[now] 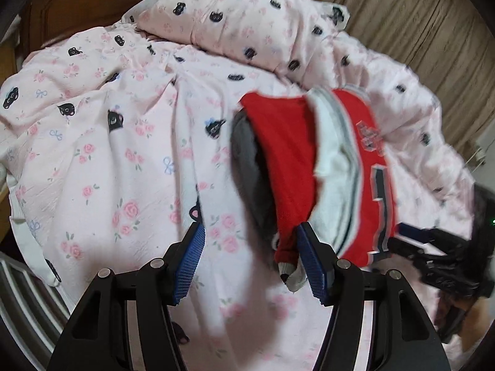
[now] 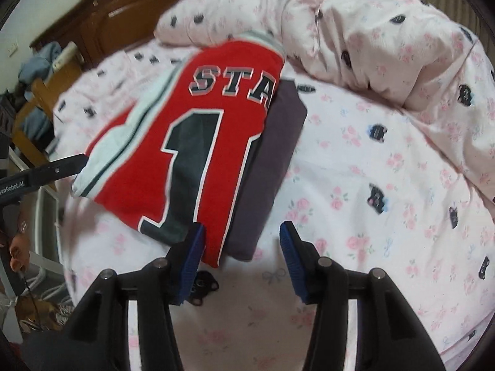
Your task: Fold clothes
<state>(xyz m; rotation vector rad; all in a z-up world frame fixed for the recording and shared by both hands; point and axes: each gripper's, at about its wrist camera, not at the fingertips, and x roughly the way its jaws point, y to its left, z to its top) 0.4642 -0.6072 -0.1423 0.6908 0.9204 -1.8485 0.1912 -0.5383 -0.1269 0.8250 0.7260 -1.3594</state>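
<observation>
bed: pink floral sheet | duvet bunched | wood headboard

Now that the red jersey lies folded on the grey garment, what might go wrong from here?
1. The red jersey sits askew on the grey garment, overhanging it, so the stack may slide apart.
2. The left gripper has one of its fingers beside the jersey's hem; it might snag the hem.
3. The soft, wrinkled quilt may tilt the pile.

Bare sheet right of jersey; duvet behind.
</observation>
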